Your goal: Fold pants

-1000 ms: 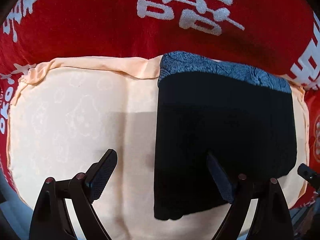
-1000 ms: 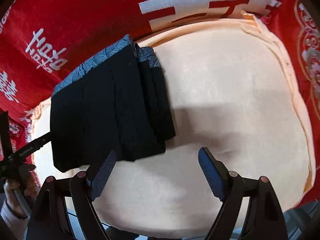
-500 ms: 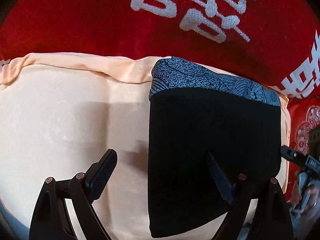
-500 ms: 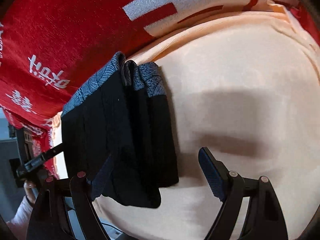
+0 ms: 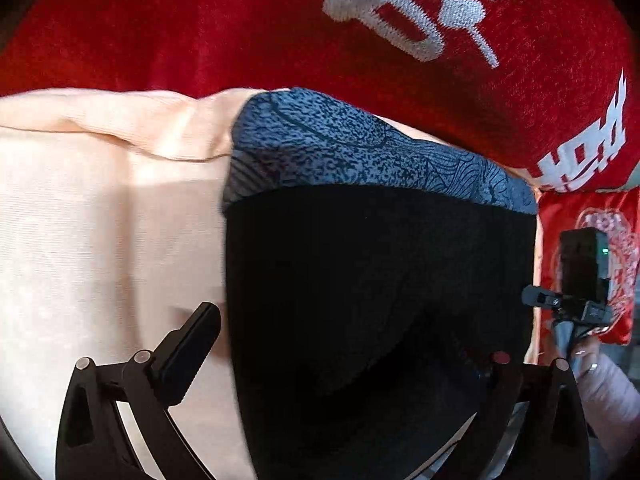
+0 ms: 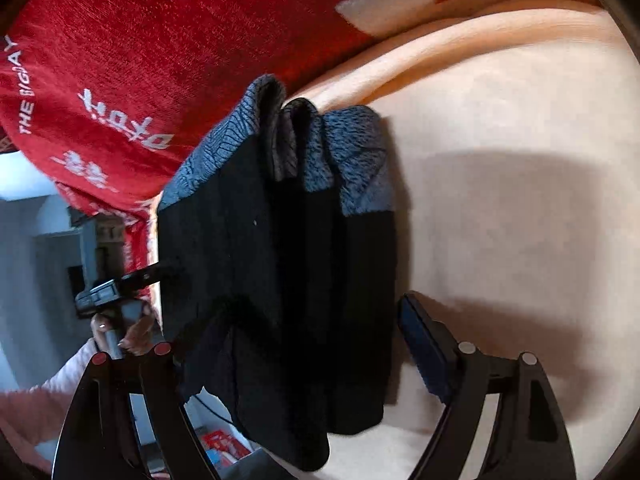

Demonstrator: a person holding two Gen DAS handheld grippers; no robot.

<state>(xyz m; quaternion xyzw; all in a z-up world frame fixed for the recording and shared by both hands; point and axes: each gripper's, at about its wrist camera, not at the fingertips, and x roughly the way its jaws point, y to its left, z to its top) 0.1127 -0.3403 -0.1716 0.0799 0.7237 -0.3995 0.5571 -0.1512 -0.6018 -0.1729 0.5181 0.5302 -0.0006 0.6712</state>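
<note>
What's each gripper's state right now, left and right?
Left gripper: open, jaws spread wide, holding nothing; the folded black pants lie between its fingers.
Right gripper: open, holding nothing; its jaws straddle the near end of the pants.

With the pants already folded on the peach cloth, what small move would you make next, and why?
Probably close the right tongs on the pants' near edge and tidy it. The right wrist view shows the layers uneven there, one flap hanging past the peach cloth, with the open tongs straddling that edge. The left tongs are open too.
</note>
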